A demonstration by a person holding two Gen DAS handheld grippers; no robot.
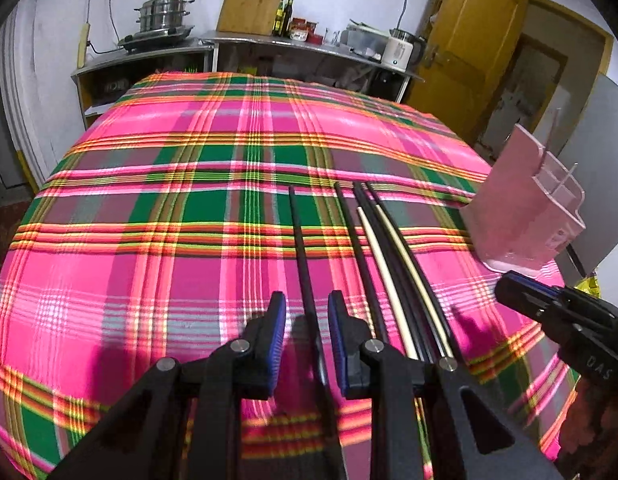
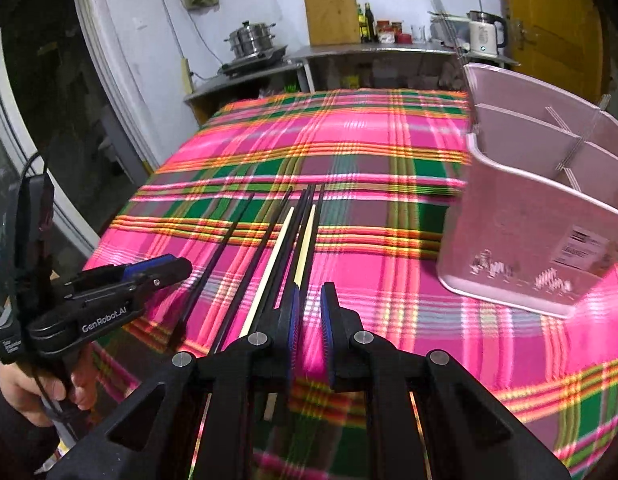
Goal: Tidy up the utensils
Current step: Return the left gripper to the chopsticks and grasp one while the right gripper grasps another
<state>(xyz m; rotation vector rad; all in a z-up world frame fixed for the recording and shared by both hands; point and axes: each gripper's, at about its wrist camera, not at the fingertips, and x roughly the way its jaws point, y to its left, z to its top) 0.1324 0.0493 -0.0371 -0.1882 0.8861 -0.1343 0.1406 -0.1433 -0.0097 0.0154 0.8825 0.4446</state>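
Chopsticks (image 1: 373,264) lie centre frame on the plaid cloth (image 1: 189,200); our left gripper (image 1: 307,332) straddles 1 black stick, spread, not pinching. Next we close, lift toward pink holder (image 1: 525,216), right edge. Right gripper (image 2: 309,320) spread, empty.

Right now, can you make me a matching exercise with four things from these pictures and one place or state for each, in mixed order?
Things:
1. holder
2. lone black chopstick
3. cutting board
4. right claw

Places or states:
A. leaning on the back wall
B. between the left claw's fingers
C. open, gripping nothing
D. upright on the cloth, no utensils inside

Pairs: 1-D, 2-B, 3-A, 4-C
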